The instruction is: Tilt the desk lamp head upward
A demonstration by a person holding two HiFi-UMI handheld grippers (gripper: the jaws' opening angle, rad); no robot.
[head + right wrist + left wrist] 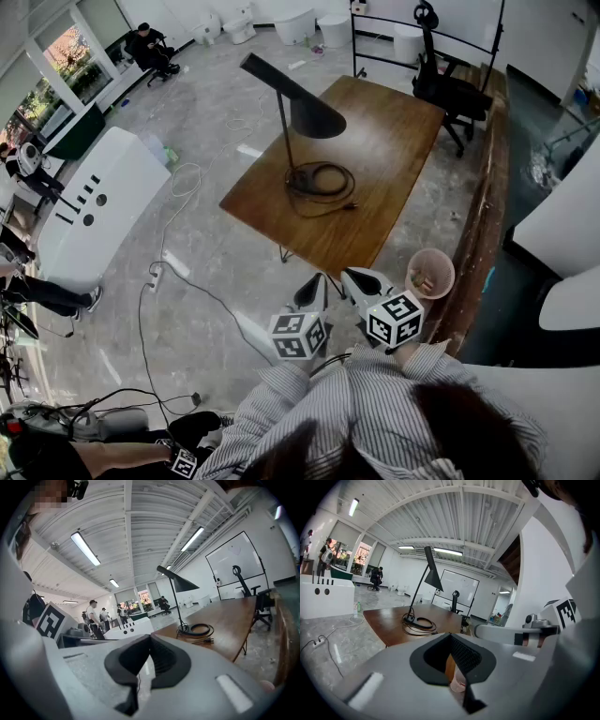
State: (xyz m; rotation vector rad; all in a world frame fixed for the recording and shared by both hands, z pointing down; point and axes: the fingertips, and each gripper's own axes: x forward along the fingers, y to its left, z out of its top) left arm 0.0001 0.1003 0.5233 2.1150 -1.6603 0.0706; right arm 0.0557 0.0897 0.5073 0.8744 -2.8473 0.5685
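A black desk lamp (302,105) stands on the wooden table (384,159), its cone head tilted downward on a thin stem, with its cable coiled round the base (319,180). Both grippers hang in front of the person's chest, short of the table's near corner and well apart from the lamp. The left gripper (314,281) is shut with nothing held, and so is the right gripper (350,275). In the left gripper view the lamp (432,576) rises beyond the shut left gripper (451,638). The right gripper view shows the lamp (180,583) far past the shut right gripper (150,638).
A pink bin (430,273) stands on the floor by the table's near right corner. A black office chair (441,80) sits behind the table. A white cabinet (98,202) stands at the left, with a power strip (155,277) and cables on the floor. People are at the far left.
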